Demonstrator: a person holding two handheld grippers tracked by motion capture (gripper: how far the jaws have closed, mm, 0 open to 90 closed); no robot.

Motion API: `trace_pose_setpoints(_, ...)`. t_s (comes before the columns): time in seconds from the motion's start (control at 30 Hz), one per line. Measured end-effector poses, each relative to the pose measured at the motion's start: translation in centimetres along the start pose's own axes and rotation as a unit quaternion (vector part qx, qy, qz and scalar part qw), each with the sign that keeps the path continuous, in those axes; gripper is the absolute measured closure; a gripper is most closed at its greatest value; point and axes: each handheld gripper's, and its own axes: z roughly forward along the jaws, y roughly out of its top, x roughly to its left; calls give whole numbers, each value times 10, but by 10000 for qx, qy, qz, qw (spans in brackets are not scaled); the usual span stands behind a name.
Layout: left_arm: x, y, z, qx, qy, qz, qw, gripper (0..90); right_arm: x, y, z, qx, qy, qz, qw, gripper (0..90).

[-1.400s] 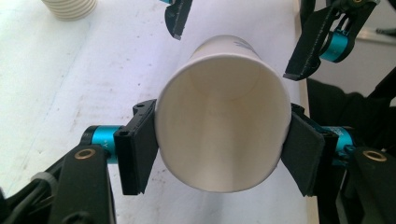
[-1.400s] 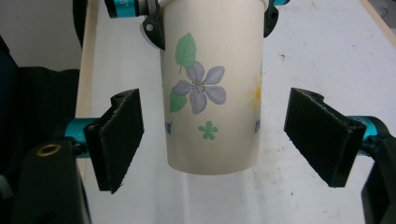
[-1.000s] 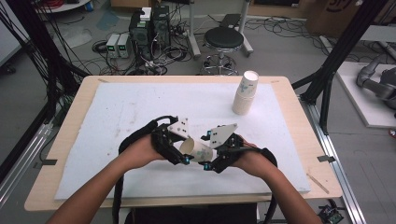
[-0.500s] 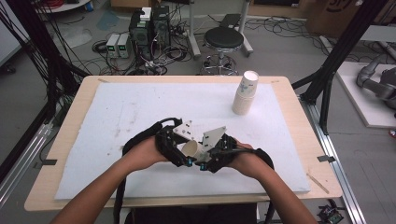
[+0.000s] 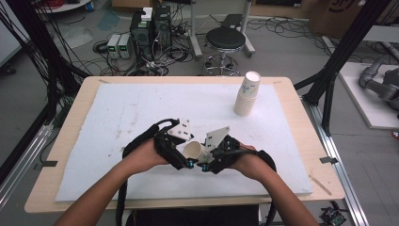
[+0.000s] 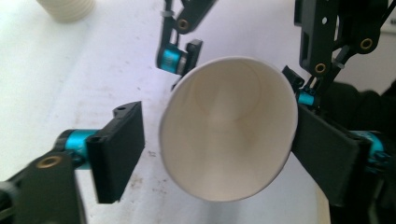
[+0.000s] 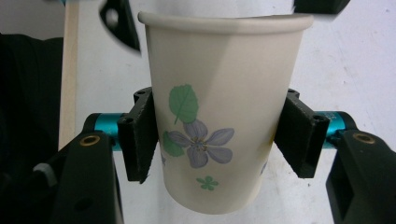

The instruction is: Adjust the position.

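Paper cup [image 5: 194, 151] is hanging in the air between the two grippers, above the white mat [image 5: 141, 108] near the front edge of the worktop [image 5: 301, 117], roughly midway between its left and right sides. It is lying tilted, open mouth facing the left gripper [image 5: 181, 153].

Right gripper [image 5: 211, 157] is clamping the cup: in the right gripper view both black pads [image 7: 140, 135] are pressing on the cup's wall [image 7: 219, 116], one on each side, about halfway down its body. Its jaws have just been closing, with the cup between them. The printed side is showing here: a purple flower and green leaves.

Left gripper's jaws have just been opening. In the left gripper view the cup's mouth [image 6: 229, 128] is sitting between its two pads; the pad at the left of that view [image 6: 116, 151] is standing clear of the rim with a visible gap. The other pad is lying close against the rim, and whether it is touching I cannot tell. The right gripper's jaws are showing beyond the cup, gripping its far part.

Both hands are coming in from the front edge, the left hand [image 5: 143, 157] and right hand [image 5: 249, 165] close together, the grippers pointing inward at each other.

A stack of paper cups [image 5: 247, 94] is standing upright on the mat toward the back right corner, well apart from the held cup.
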Motion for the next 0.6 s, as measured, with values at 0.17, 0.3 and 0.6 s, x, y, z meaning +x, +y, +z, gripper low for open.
trace_pose_setpoints(0.17, 1, -10, -13, -527, -21, -85, 9986, 192, -3, -6, -6, -173, -28, 196, 9997, 367)
trace_pose_setpoints(0.3, -1, -18, -20, -811, -21, -117, 9966, 192, -6, -10, -12, -350, -53, 341, 9988, 367)
trace_pose_setpoints(0.6, 2, -44, -31, -1649, 277, -630, 9839, 193, -9, -31, -22, -735, -298, 763, 9939, 368)
